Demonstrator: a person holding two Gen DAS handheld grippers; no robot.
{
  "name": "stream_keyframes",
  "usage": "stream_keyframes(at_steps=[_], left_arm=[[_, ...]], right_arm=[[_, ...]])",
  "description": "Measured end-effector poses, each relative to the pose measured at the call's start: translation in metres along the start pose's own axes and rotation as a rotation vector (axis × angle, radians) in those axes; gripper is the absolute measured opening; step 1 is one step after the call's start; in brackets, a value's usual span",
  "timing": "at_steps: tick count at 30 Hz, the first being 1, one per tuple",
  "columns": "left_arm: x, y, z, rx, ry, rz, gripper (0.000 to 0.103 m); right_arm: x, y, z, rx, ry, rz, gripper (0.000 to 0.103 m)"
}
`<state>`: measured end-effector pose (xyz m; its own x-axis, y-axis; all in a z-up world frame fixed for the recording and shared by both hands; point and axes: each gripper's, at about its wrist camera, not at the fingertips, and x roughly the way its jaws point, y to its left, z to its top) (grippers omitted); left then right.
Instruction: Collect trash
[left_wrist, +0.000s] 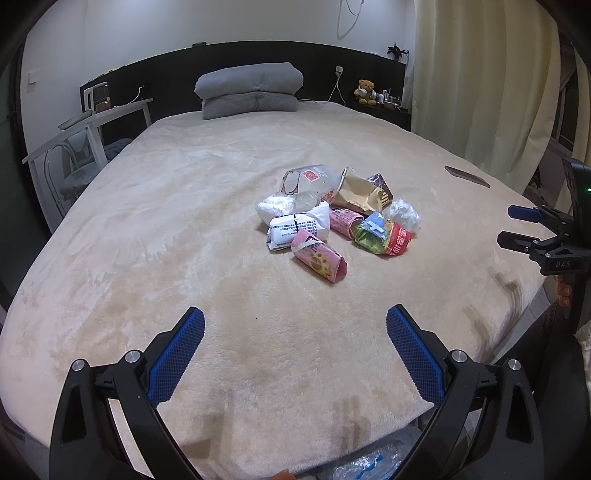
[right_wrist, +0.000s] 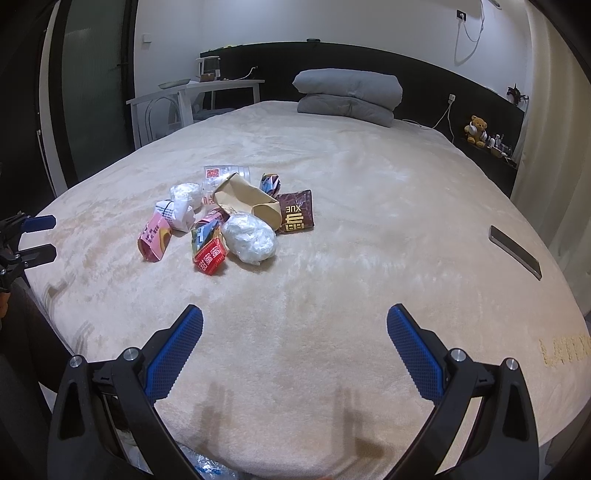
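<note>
A wide bed (left_wrist: 207, 229) covered in a beige plush blanket fills the room. At its head a folded grey duvet (left_wrist: 249, 90) lies against a dark headboard (left_wrist: 155, 77). Near the bed's right edge rests a flat dark phone (right_wrist: 515, 251), well apart from everything else. A teddy bear (right_wrist: 476, 130) sits on a shelf by the headboard, with small items beside it too small to make out. A white desk (left_wrist: 88, 129) stands left of the bed, a chair (left_wrist: 74, 173) tucked under it. Cream curtains (left_wrist: 480, 81) hang on the right.
</note>
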<state>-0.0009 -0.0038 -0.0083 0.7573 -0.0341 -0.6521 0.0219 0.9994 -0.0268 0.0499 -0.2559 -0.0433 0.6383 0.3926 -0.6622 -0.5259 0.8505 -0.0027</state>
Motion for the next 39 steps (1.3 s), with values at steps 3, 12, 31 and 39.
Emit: stream_keyframes(at_steps=[3,12,31,39], left_arm=[[0.001,0.001,-0.001,-0.002,0.006,0.001,0.097],[0.003,-0.002,0.0,0.005,0.019,-0.003,0.097],[0.036,-0.013,0.008,-0.007,0.101,-0.08,0.097],[0.065,-0.026,0.021,0.027,0.143,-0.112,0.097]], right_arm=[[0.001,0.002,0.0,-0.008,0.005,-0.001,0.099],[0.003,0.004,0.001,-0.015,0.015,0.002,0.099],[0.033,-0.003,0.02,0.117,0.09,0.036,0.099],[0.06,-0.001,0.035,0.196,0.163,0.073,0.099]])
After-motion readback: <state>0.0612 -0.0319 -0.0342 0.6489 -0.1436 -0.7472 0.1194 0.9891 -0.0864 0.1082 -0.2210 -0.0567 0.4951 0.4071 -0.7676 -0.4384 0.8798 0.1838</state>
